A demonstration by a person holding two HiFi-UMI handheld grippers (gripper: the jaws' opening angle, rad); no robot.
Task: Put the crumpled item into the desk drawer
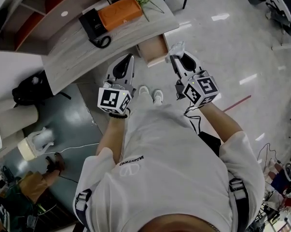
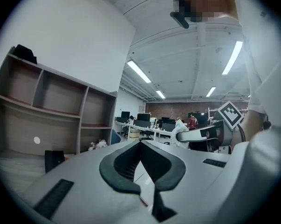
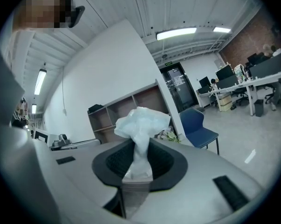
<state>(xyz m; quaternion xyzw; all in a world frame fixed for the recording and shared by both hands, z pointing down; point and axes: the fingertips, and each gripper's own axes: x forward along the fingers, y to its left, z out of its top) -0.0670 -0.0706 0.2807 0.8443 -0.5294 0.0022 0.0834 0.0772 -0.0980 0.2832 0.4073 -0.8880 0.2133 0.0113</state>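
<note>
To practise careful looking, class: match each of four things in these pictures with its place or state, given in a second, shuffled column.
1 crumpled tissue
2 desk drawer
3 orange box
4 left gripper

A pulled open
B holds nothing
C on the desk
D pinched in the right gripper

Pairs: 1-D, 2-A, 3-C, 4-B
</note>
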